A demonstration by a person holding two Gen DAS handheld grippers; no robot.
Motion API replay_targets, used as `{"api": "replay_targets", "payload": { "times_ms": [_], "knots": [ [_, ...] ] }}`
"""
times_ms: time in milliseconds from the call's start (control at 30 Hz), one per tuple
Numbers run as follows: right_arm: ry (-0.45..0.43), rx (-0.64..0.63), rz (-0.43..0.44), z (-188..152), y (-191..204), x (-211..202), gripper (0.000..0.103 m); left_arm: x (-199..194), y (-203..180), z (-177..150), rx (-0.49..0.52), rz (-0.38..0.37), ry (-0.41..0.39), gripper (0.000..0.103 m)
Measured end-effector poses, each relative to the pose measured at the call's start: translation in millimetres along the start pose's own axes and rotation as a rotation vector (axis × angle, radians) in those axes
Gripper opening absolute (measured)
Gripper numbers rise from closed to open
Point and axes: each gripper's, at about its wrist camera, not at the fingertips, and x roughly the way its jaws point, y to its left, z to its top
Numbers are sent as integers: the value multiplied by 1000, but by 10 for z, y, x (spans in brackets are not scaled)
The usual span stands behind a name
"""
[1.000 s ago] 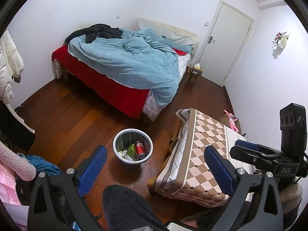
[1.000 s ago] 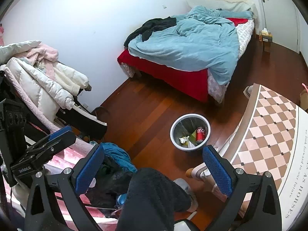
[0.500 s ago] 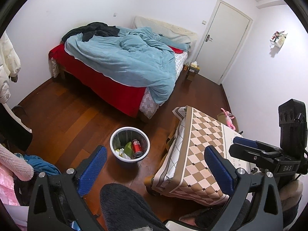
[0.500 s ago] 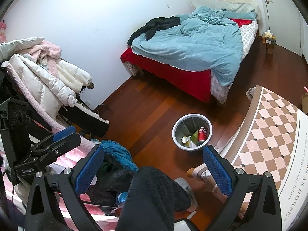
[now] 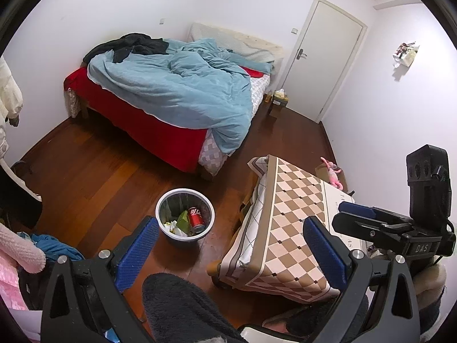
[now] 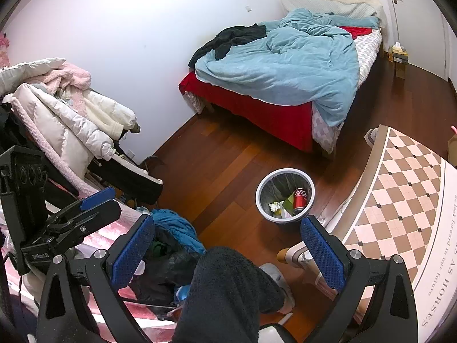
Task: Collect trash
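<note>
The left gripper has its two blue fingers wide apart and holds nothing. The right gripper is the same, wide apart and empty. Both are held up high above the floor, not touching anything. A dark fuzzy leg of the person sits low between the fingers in both views. A little way in front is the trash bin, a round pail with a pale rim and a dark bag inside, standing on the wood floor. It is between the bed and the table with the checkered cloth. Inside the bin lie a red can, a green wrapper and some crumpled white paper. I think all of this is light. The can looks smooth and round, so it could slip; it is best pinched across its middle. It is thin and may dent if squeezed hard. The paper and wrapper are soft and will squash, so any bunched-up part will do. The bin itself looks stiff and light, and its rim is the easy place to grab, one finger inside and one outside. The bag is thin and could tear if pulled hard. I see no loose trash on the bare floor.
</note>
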Motion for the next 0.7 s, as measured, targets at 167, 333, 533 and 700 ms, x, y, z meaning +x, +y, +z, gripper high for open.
{"api": "replay_targets", "payload": {
  "times_ms": [167,333,533,700],
  "knots": [
    [-4,0,-1,-4,-9,-11,103,-10,-1,10,2,-10,1,103],
    [-5,-4,4,-5,-6,-39,103,-12,6,8,1,-10,0,103],
    [-3,-6,7,-2,-10,-58,103,-16,17,16,1,-8,0,103],
    [-2,-8,8,-2,-6,-56,103,-17,25,18,0,-7,1,103]
  ]
}}
